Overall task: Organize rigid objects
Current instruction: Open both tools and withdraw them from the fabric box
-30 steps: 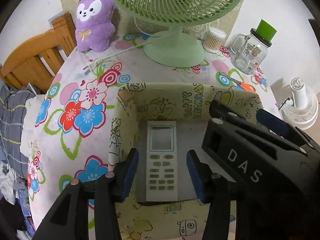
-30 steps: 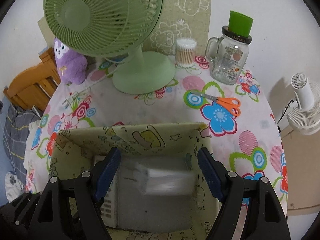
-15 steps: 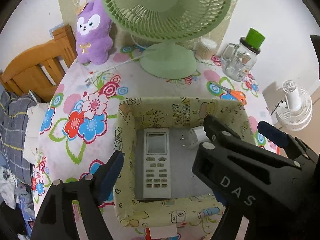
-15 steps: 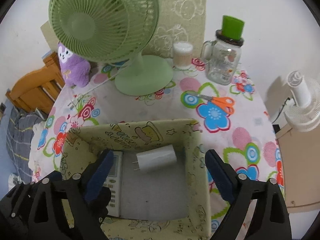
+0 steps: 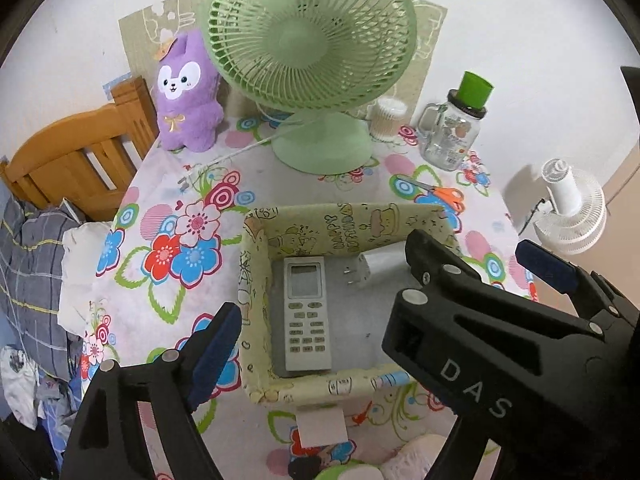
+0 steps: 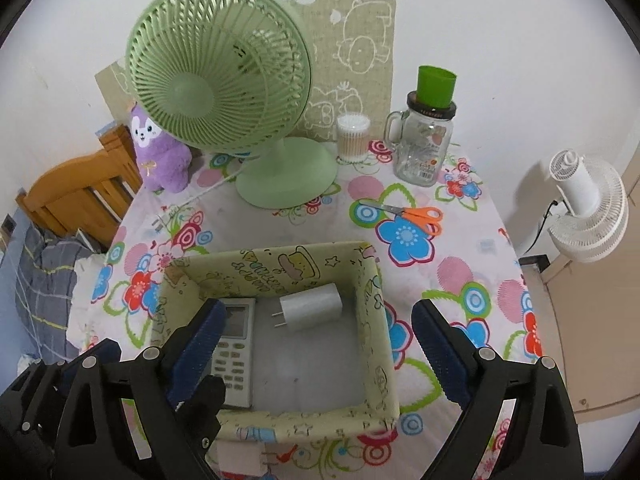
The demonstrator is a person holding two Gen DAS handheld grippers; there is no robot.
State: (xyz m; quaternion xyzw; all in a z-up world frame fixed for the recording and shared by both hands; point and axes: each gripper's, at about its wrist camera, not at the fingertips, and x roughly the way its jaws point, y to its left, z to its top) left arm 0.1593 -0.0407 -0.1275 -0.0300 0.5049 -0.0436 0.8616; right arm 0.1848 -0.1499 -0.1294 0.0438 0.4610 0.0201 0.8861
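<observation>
Your left gripper [image 5: 324,344] is opening and holds nothing; your right gripper [image 6: 316,346] stands open, empty. The remote [image 5: 306,312] and the charger [image 6: 312,306] lie in the box [image 6: 376,344].

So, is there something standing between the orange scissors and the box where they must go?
Nothing visible does. The scissors lie flat on the tablecloth just beyond the far wall of the box; the strip of cloth between them is bare. Inside, the remote and charger leave free floor.
</observation>
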